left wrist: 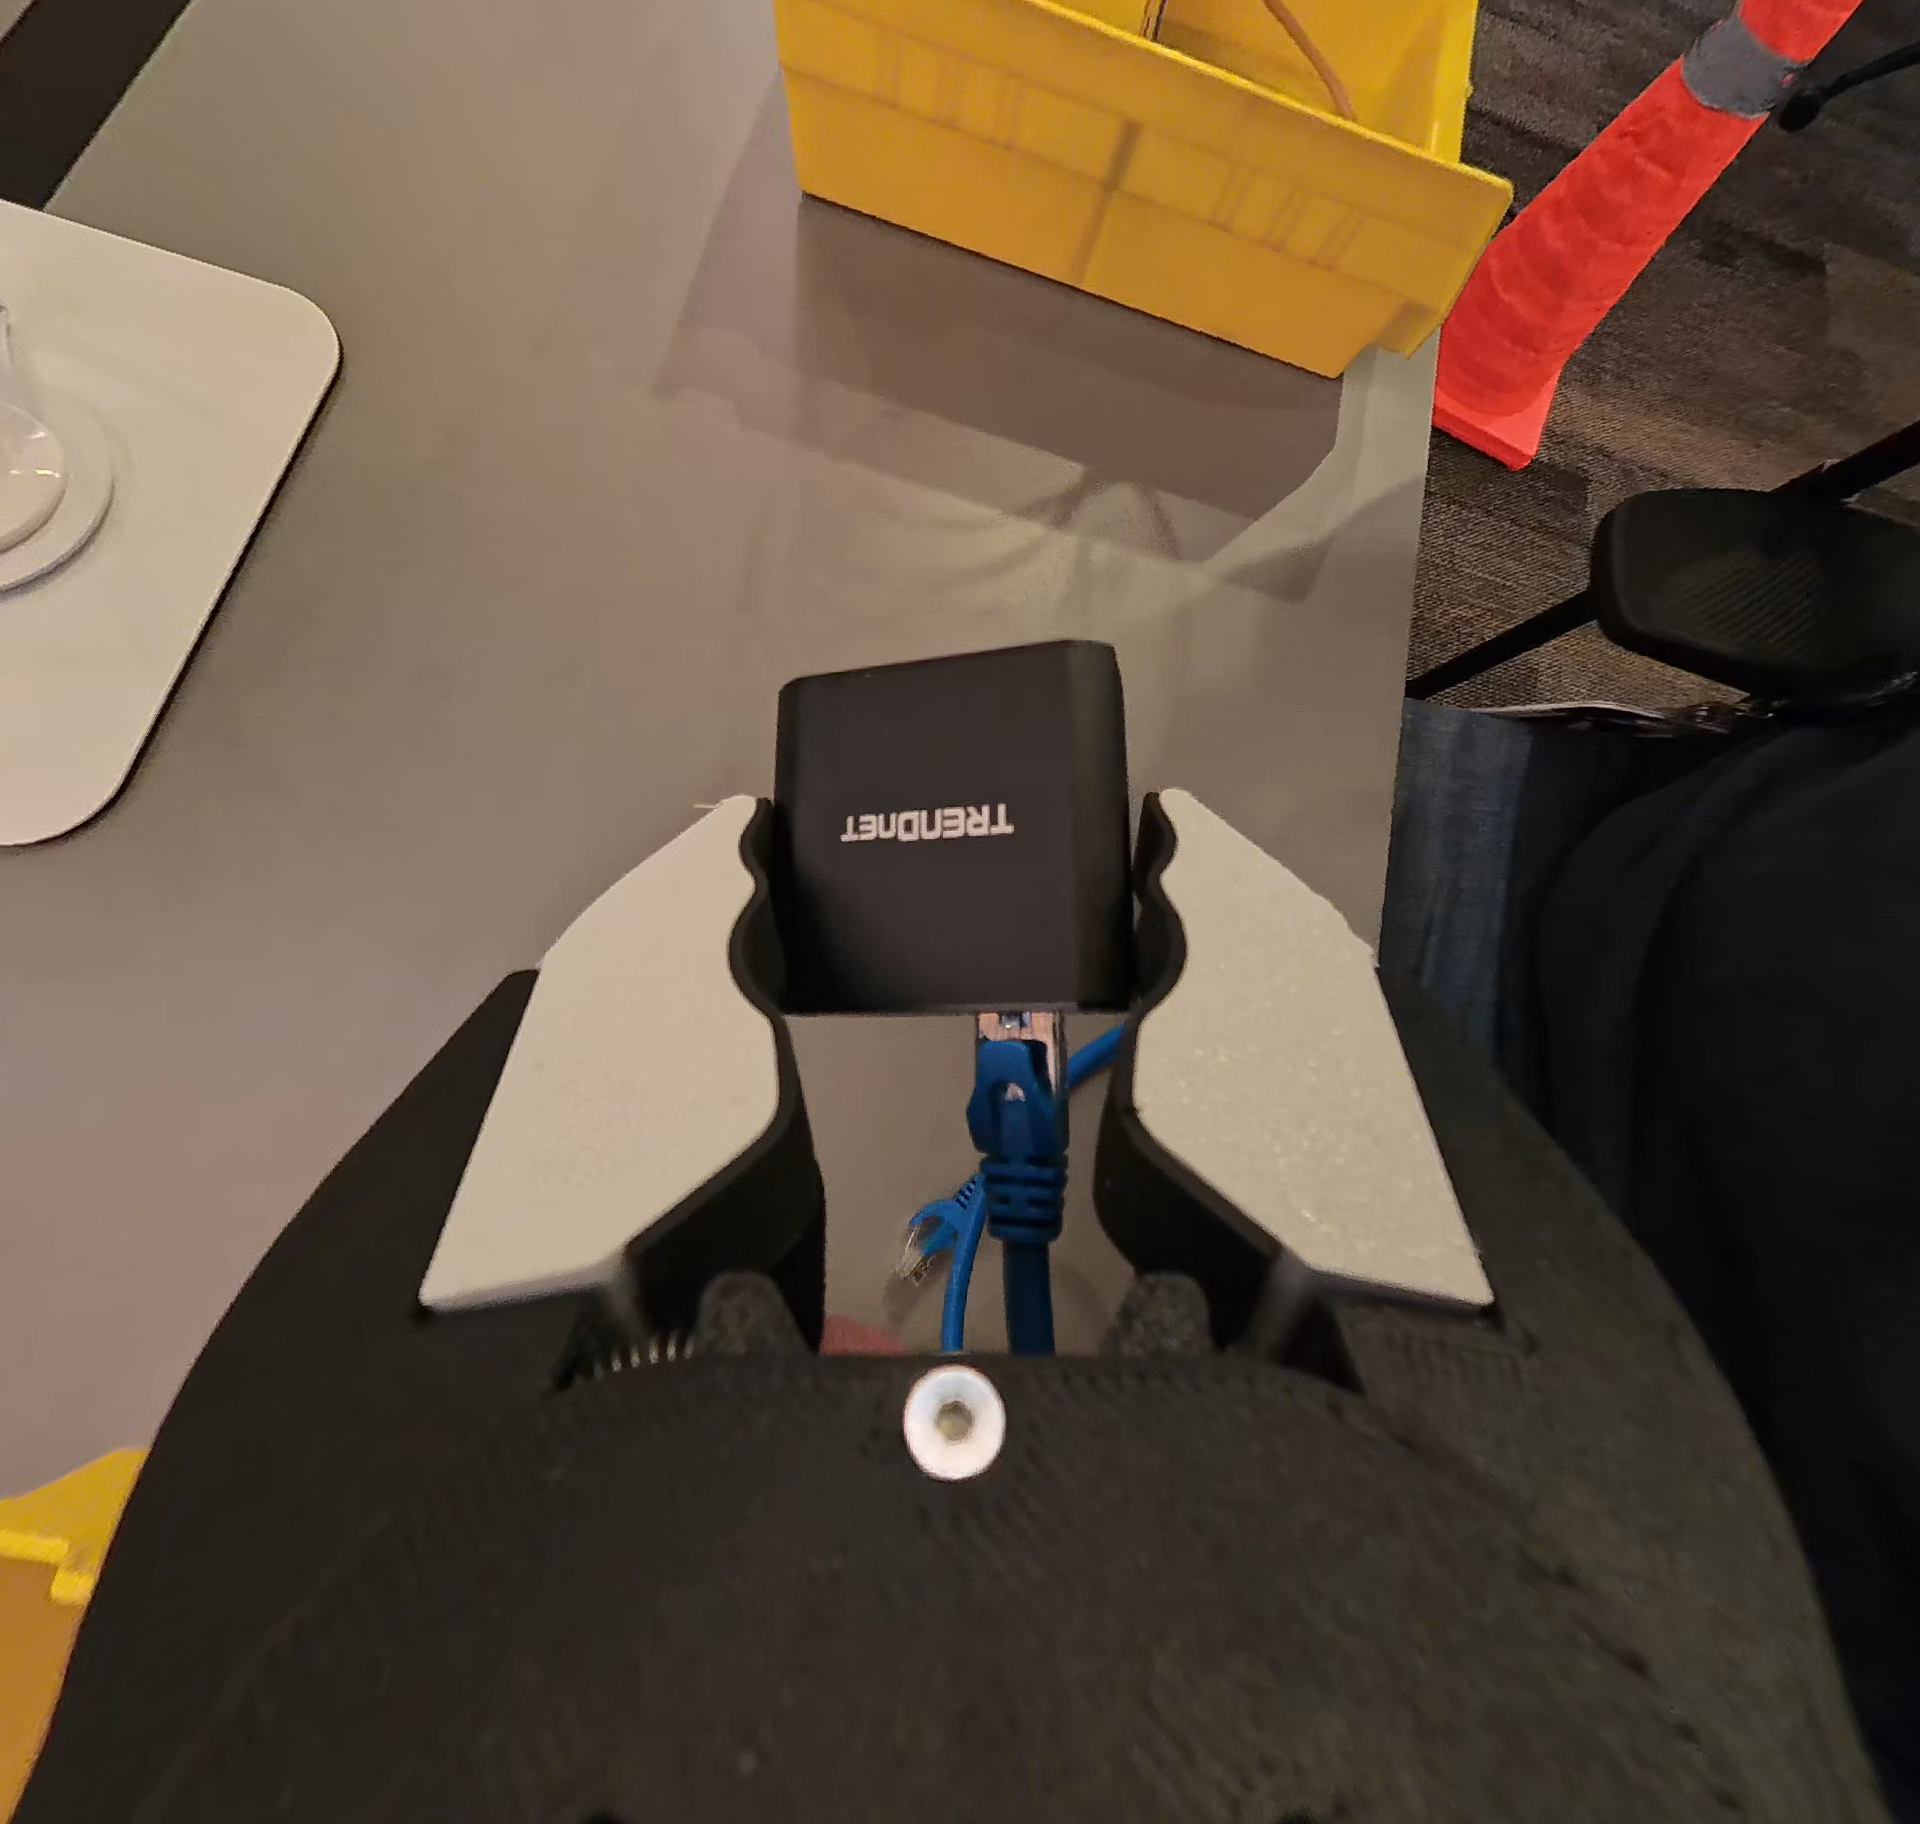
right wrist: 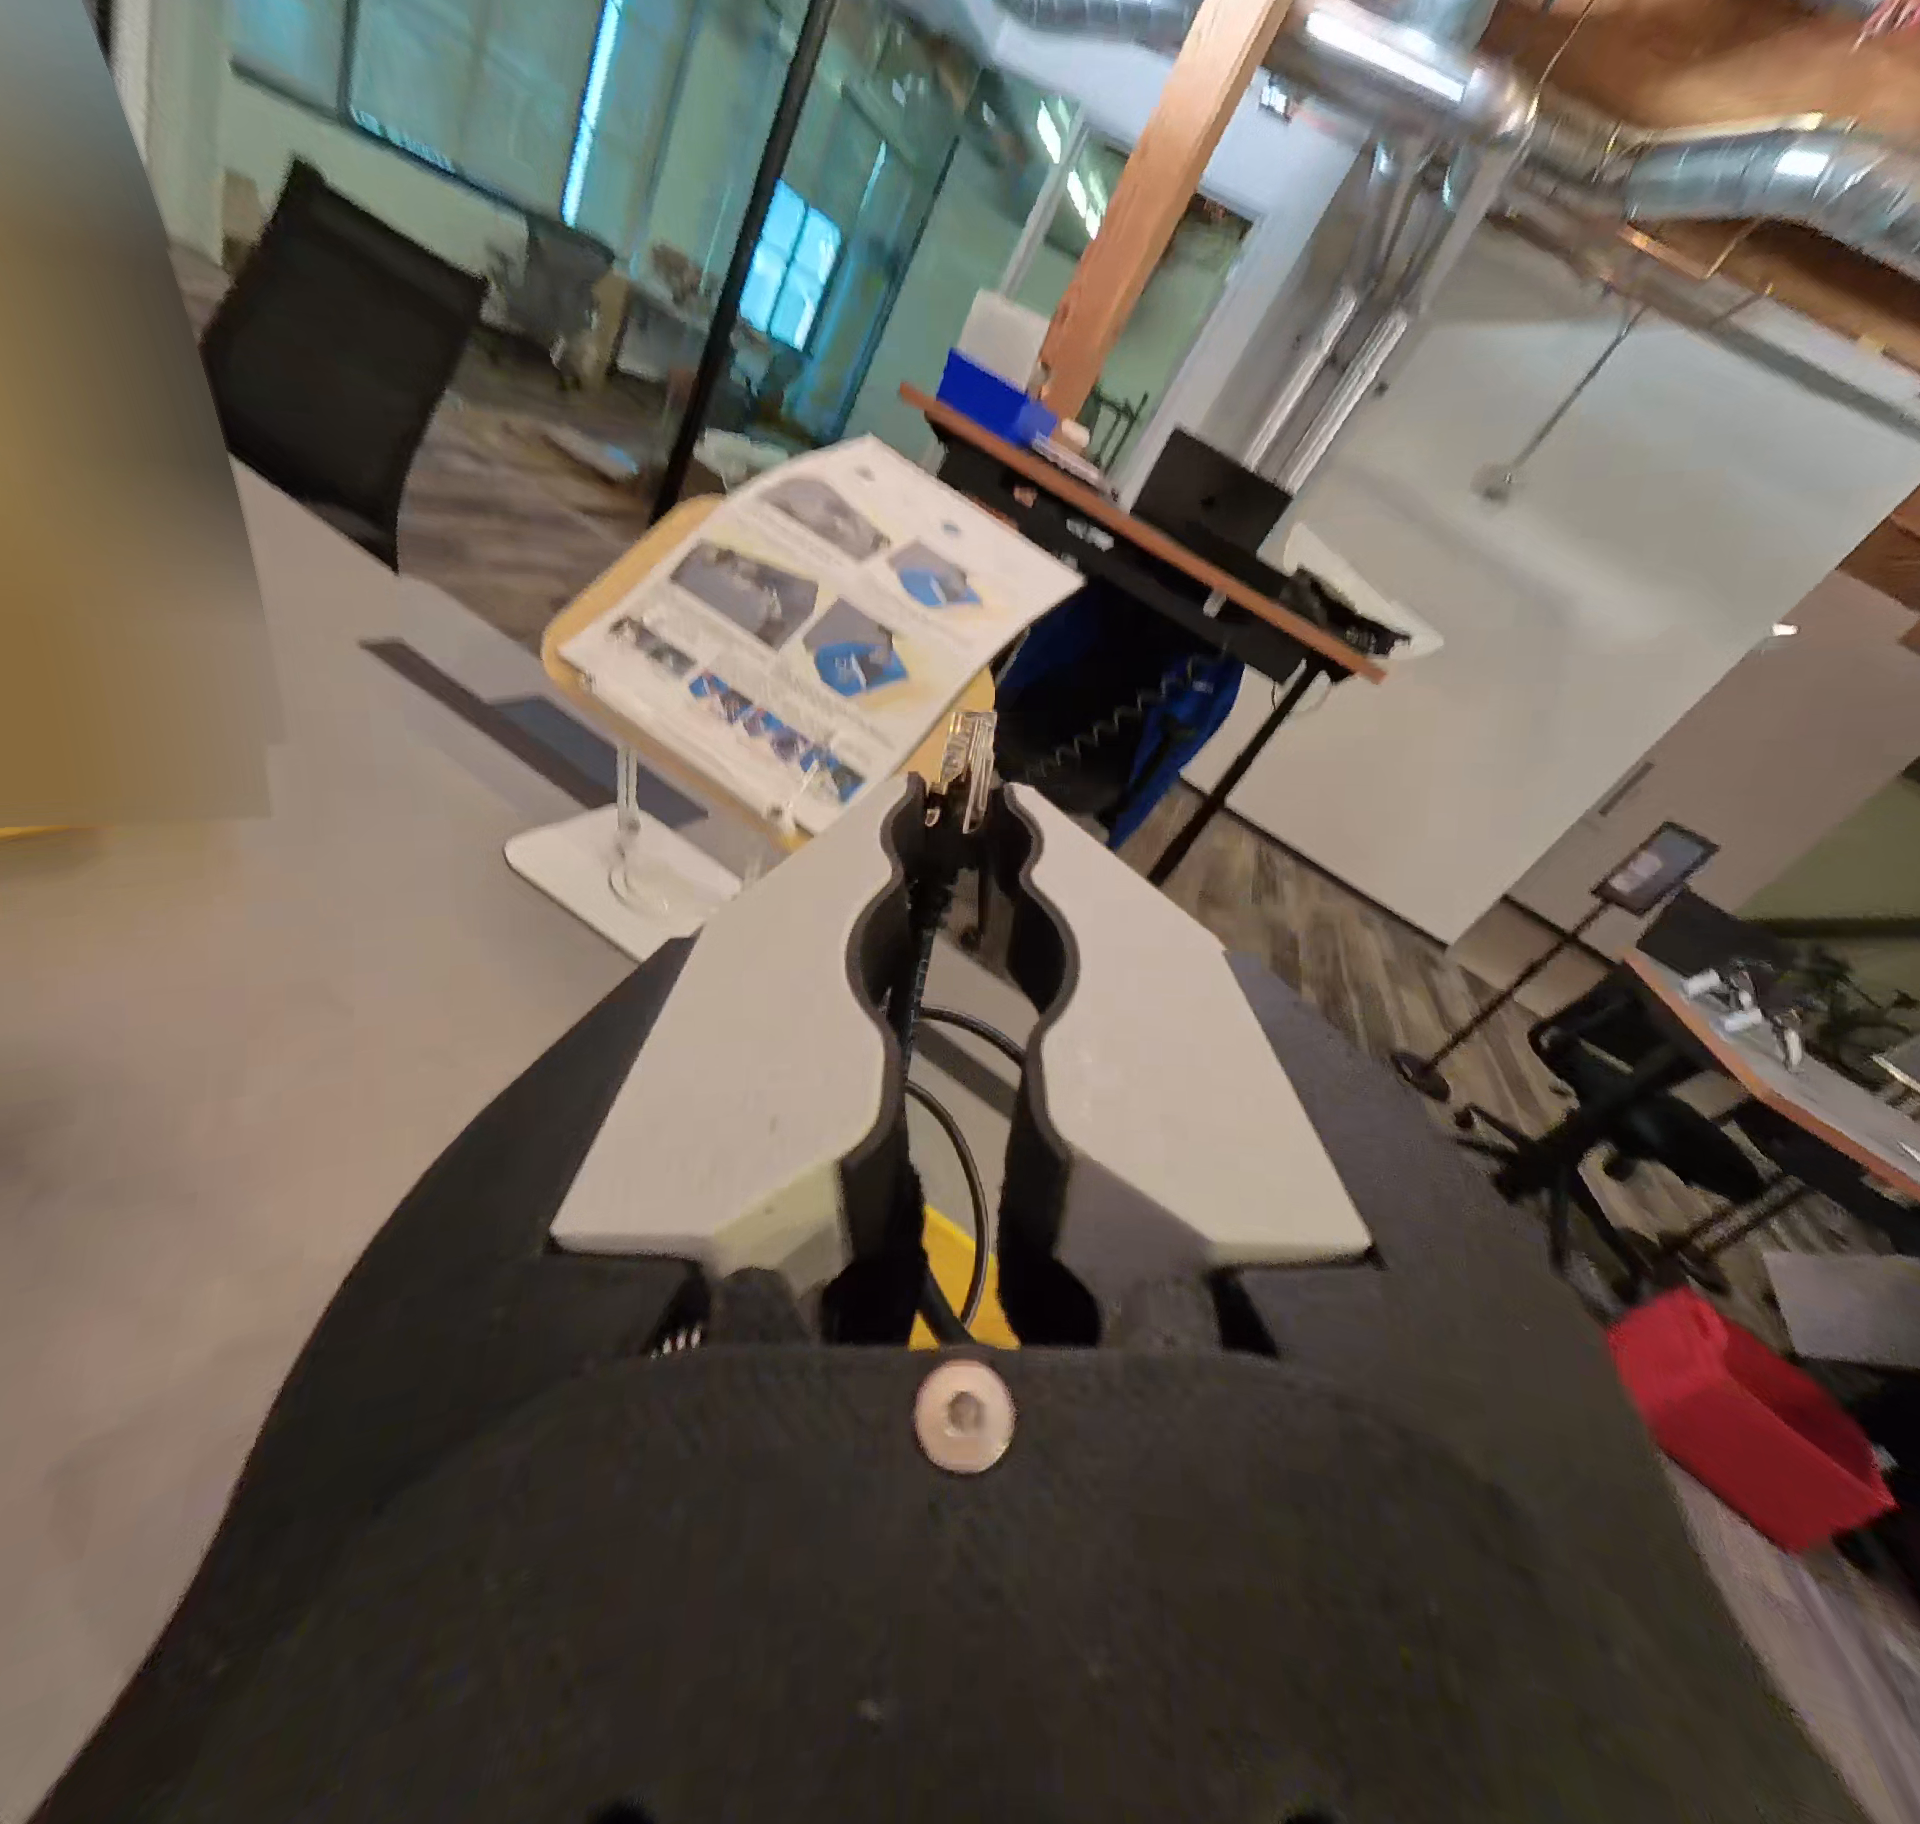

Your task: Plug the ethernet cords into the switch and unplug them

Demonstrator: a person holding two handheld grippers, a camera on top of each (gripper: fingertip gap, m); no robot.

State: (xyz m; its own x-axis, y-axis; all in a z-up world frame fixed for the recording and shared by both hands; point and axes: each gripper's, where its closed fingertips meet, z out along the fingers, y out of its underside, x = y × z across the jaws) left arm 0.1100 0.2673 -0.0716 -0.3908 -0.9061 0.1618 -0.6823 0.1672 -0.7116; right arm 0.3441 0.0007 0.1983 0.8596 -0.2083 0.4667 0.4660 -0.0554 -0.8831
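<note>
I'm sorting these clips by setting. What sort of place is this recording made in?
Most likely an open-plan office or lab workspace, not a home. The right wrist view shows exposed metal ducts on the ceiling, work desks and a black office chair; the left wrist view shows a yellow parts bin on the grey table.

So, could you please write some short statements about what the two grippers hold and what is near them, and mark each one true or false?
1. The left gripper is shut on the black switch. True.
2. No cord is plugged into the switch. False: a blue ethernet cord sits in a port on the side facing the camera.
3. The right gripper holds a black cord with its clear plug sticking out past the fingertips. True.
4. The black cord's plug is already inside the switch. False: it points into open air, and the switch is not in that view.
5. A yellow bin stands on the table beyond the switch. True.
</note>
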